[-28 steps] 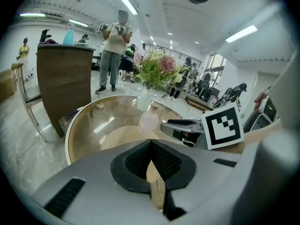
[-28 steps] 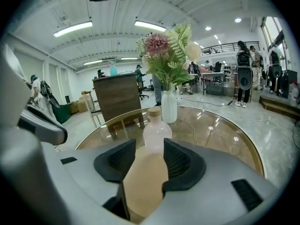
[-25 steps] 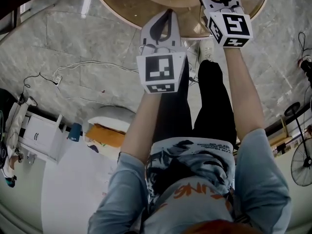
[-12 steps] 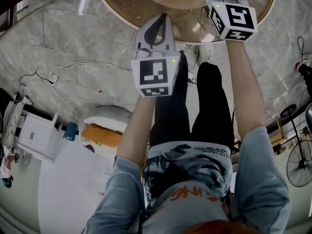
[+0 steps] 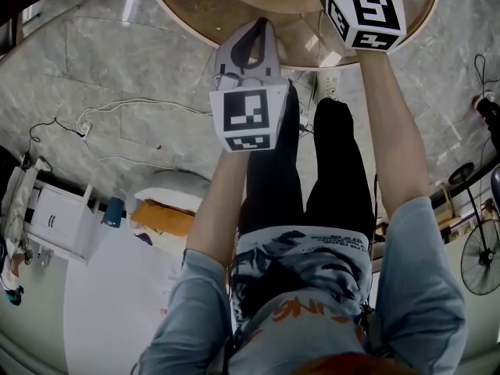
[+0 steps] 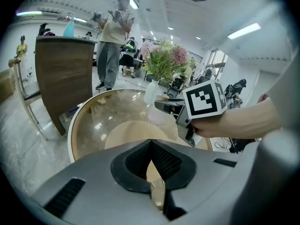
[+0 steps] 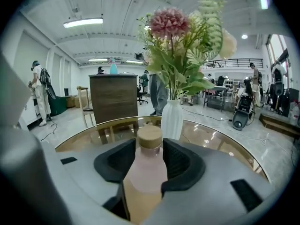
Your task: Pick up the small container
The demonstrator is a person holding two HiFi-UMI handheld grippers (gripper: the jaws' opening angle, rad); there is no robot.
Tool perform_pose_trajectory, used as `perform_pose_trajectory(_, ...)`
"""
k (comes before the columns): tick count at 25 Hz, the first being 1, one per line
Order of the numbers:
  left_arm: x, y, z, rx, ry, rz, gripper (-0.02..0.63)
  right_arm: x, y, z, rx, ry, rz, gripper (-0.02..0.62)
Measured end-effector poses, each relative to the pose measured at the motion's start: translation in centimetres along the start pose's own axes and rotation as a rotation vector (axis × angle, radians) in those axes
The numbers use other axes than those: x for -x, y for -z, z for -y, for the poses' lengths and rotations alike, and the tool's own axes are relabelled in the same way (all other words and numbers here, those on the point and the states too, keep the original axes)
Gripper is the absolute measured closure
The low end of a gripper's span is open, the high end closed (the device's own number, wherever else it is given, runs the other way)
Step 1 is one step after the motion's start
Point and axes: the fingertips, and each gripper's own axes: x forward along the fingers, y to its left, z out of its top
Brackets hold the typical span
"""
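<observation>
One small container (image 7: pixel 149 172) stands between spread right tongs (image 7: pixel 149 156); left tongs (image 6: pixel 150 146) closed.

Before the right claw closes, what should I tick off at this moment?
1. The pale pink bottle with wooden cap sits between the jaws of the right claw: ok.
2. Bottle upright: ok.
3. Jaws apart, not yet clamped: ok.
4. Pads touching the bottle: cannot tell.
5. The white vase of flowers stands behind, outside the jaws: ok.
6. The left claw is shut, empty, held aside: ok.
</observation>
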Motion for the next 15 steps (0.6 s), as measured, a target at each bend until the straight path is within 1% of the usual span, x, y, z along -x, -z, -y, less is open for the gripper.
perform_pose_trajectory(2, -0.1, 0.1, 0.2, 0.0, 0.0, 0.0, 0.583, 0.1, -0.1, 0.1, 0.009, 0.002, -0.009, 0.417)
perform_pose_trajectory(6, -0.1, 0.1, 0.6, -0.005, 0.005, 0.0, 0.583, 0.0, -0.1, 0.3, -0.028, -0.004, -0.049, 0.439)
perform_pose_trajectory(12, 0.6, -0.3, 1.6, -0.012, 0.014, 0.007, 0.583, 1.2, 0.1, -0.5, -0.036, -0.041, -0.135, 0.442)
perform_pose_trajectory(15, 0.8, -0.4, 2.3, -0.01, 0.01, 0.014, 0.583, 2.6, 0.5, -0.6, -0.058, -0.057, -0.153, 0.442)
